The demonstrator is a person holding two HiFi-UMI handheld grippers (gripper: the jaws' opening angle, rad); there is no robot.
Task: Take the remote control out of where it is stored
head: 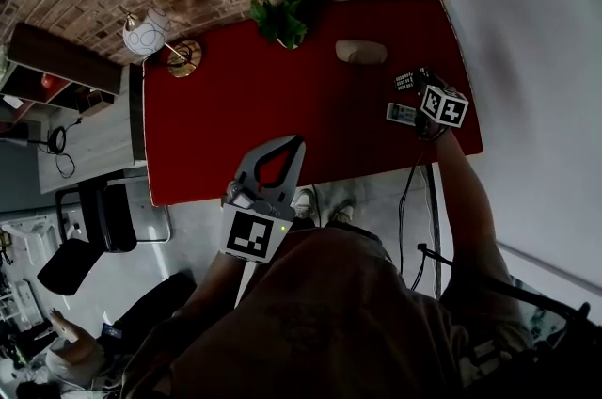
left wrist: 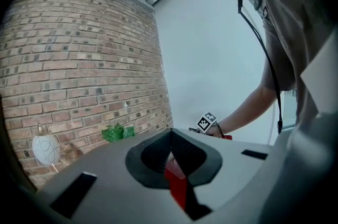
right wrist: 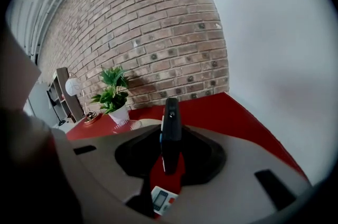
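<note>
My right gripper is over the right end of the red table, shut on a black remote control. The remote stands edge-on between the jaws and sticks out past them, lifted above the tabletop; in the head view the black remote control shows just beyond the marker cube. A white remote with a small screen lies on the table under that gripper, also visible as a white remote. My left gripper hangs over the table's front edge, shut and empty, its tips meeting in the left gripper view.
A potted plant stands at the table's far edge, with a pale oval dish to its right. A globe lamp on a brass base sits at the far left corner. A brick wall runs behind, a white wall on the right, and a grey side unit on the left.
</note>
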